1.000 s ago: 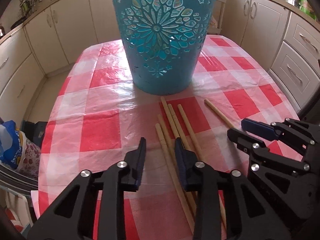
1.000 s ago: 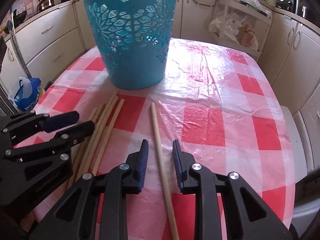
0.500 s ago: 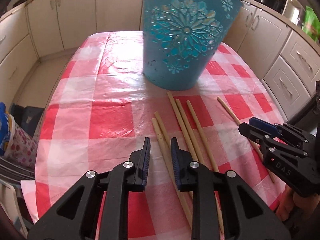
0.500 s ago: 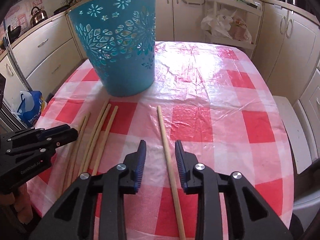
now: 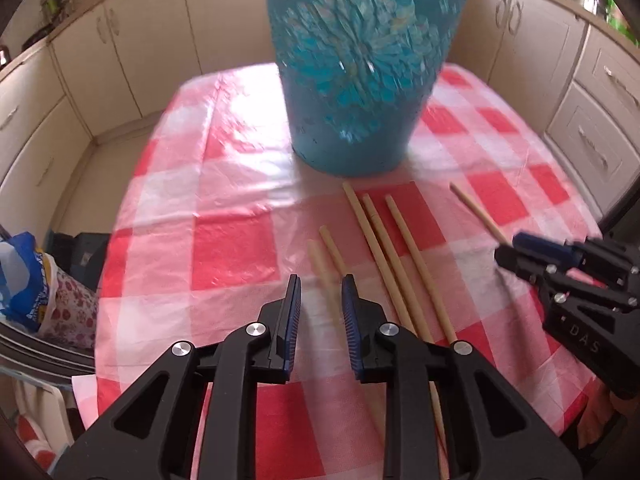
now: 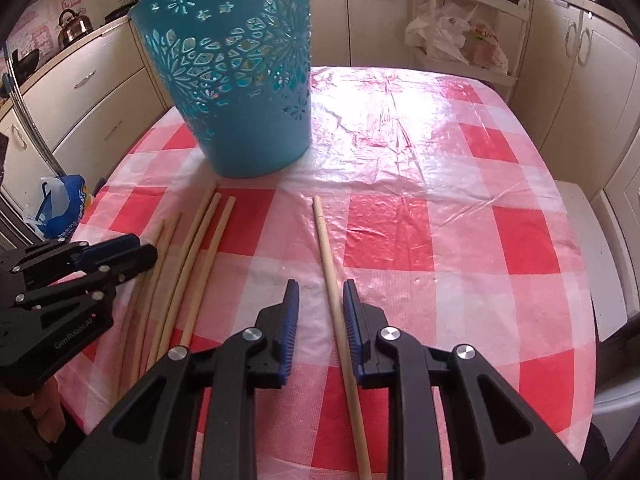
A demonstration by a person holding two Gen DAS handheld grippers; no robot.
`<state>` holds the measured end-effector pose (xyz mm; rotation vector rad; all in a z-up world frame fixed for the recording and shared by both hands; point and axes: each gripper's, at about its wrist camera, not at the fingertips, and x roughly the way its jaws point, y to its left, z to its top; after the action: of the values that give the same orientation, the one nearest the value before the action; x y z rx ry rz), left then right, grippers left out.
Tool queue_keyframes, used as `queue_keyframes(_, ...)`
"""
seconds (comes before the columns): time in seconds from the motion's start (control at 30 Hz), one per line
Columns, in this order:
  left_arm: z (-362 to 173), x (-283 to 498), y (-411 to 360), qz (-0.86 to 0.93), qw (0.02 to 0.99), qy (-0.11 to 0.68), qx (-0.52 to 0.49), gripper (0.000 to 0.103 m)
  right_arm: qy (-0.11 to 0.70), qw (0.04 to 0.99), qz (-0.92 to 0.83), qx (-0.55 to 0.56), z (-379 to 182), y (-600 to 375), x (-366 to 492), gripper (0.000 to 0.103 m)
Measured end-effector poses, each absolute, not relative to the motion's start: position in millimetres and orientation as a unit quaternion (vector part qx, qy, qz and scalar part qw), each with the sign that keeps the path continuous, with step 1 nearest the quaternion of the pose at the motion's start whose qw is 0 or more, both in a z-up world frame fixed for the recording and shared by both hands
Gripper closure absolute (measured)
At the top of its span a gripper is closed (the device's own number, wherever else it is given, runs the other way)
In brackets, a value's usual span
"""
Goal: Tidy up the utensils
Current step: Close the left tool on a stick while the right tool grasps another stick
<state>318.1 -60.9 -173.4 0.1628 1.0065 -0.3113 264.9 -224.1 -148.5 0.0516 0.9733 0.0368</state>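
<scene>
Home kitchen; cabinets [image 6: 92,92]; kettle [image 6: 74,30]; checked tablecloth [image 6: 440,208]

A glossy, wrinkled red-and-white checked plastic tablecloth [image 6: 420,184] is seen over the tabletop. The teal openwork plastic bucket [image 6: 240,80] appears smooth. The pale wooden sticks [image 6: 200,256] look matt. Matt black plastic with ribbed blue pads [image 6: 289,312] forms the grippers.

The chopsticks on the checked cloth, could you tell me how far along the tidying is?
Nothing looks done: five chopsticks lie grouped on the tablecloth before the blue basket, whose inside is hidden. In hand: the open right gripper straddles the lone chopstick; the left gripper, open, hovers over the group. All six remain.
</scene>
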Motion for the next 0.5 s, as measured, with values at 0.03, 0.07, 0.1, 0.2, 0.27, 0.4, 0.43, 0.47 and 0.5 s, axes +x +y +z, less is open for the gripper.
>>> queue_keyframes(0.03, -175, 318, -64, -0.148, 0.862, 0.476, 0.088, 0.084, 0.467, 0.884, 0.018, 0.015, -148, -223, 267, 0.079)
queue_keyframes(0.07, -175, 318, -64, -0.153, 0.86, 0.479, 0.087, 0.086, 0.467, 0.884, 0.02, 0.012, -148, -223, 270, 0.079)
queue_keyframes(0.1, -176, 319, -64, -0.159, 0.857, 0.483, 0.079, 0.088, 0.466, 0.884, 0.021, 0.006, -148, -223, 274, 0.079)
queue_keyframes(0.2, -177, 321, -58, -0.167, 0.855, 0.488, 0.057, 0.096, 0.47, 0.882, 0.027, -0.021, -152, -220, 283, 0.08)
queue_keyframes(0.27, -178, 321, -53, -0.176, 0.853, 0.489, 0.039, 0.098, 0.475, 0.879, 0.035, -0.027, -153, -218, 286, 0.097)
queue_keyframes(0.4, -177, 315, -45, -0.188, 0.85, 0.491, 0.03, 0.098, 0.481, 0.876, 0.038, 0.003, -150, -225, 283, 0.097)
queue_keyframes(0.43, -176, 315, -44, -0.186, 0.851, 0.491, 0.029, 0.097, 0.483, 0.875, 0.039, 0.006, -149, -227, 283, 0.097)
queue_keyframes(0.47, -176, 314, -43, -0.184, 0.851, 0.491, 0.031, 0.097, 0.487, 0.872, 0.041, 0.003, -150, -227, 284, 0.097)
queue_keyframes(0.5, -176, 314, -44, -0.182, 0.85, 0.494, 0.034, 0.097, 0.491, 0.87, 0.044, -0.003, -151, -225, 285, 0.097)
